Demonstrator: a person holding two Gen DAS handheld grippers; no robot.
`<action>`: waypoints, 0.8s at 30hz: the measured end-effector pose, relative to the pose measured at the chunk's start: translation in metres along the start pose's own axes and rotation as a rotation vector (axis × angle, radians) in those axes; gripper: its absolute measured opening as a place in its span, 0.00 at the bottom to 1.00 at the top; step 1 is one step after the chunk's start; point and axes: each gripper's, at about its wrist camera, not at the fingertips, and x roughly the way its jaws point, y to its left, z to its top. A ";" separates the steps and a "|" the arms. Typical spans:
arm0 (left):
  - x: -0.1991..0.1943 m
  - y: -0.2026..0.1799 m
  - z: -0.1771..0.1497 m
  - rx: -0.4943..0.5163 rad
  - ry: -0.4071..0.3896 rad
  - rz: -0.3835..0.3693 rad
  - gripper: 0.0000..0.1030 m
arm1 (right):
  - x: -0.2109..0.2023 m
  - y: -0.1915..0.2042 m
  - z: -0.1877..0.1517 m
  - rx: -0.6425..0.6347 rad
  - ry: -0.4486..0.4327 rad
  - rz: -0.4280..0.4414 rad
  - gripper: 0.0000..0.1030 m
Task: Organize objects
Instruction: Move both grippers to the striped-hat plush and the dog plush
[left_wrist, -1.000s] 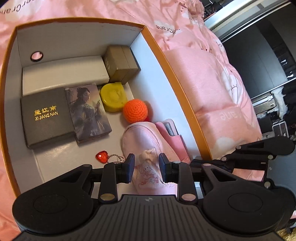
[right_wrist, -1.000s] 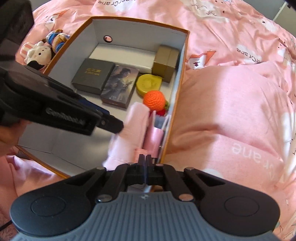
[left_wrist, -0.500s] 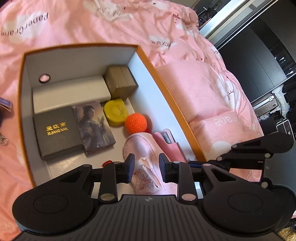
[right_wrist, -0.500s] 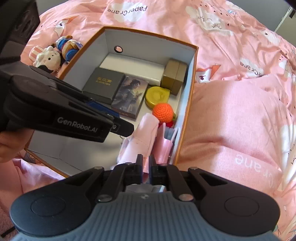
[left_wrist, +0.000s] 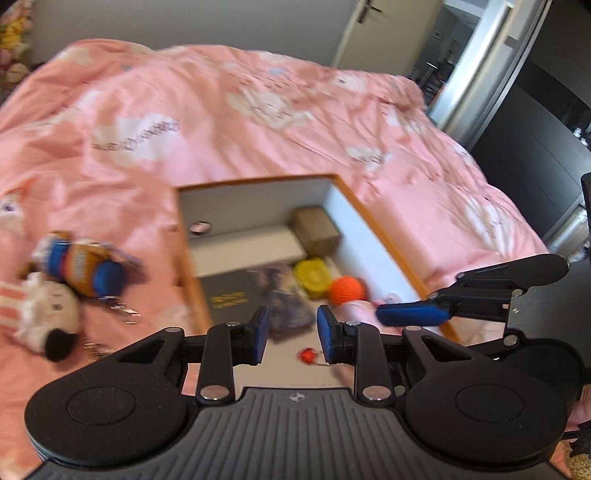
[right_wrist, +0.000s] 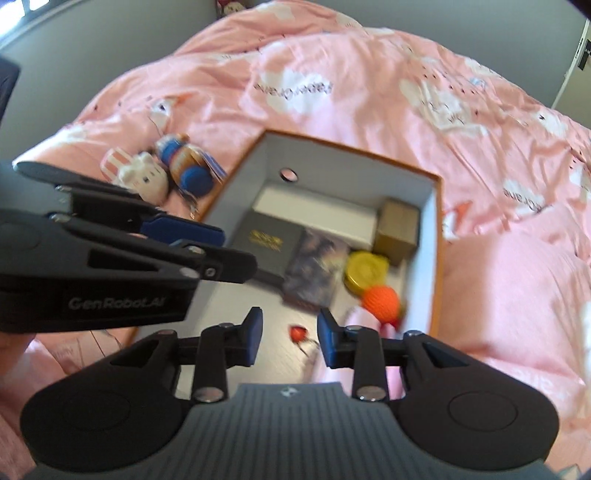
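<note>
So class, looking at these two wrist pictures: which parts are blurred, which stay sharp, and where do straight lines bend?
Left wrist view: the plush toys and bedspread are smeared, while the left gripper stays sharp. Right wrist view: the orange ball is streaked, the right gripper crisper. In both, the fisheye bows the box edges.

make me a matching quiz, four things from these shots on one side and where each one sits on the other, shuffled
Things:
1. orange crochet ball
2. tan box
3. plush toys
4. red heart charm

Places:
A. far right corner of the storage box
B. on the pink duvet, outside the storage box
C. on the bare box floor, seen between the right gripper fingers
D. beside the yellow round case, by the right wall

Pairs: 1-D, 2-A, 3-B, 4-C
</note>
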 end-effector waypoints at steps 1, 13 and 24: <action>-0.004 0.006 -0.001 -0.005 -0.008 0.015 0.32 | 0.000 0.004 0.003 0.002 -0.013 0.006 0.46; -0.045 0.056 -0.011 -0.042 -0.158 0.203 0.39 | 0.010 0.055 0.042 -0.092 -0.156 0.071 0.52; -0.063 0.125 0.002 -0.051 -0.058 0.161 0.39 | 0.046 0.098 0.075 -0.154 -0.181 0.183 0.63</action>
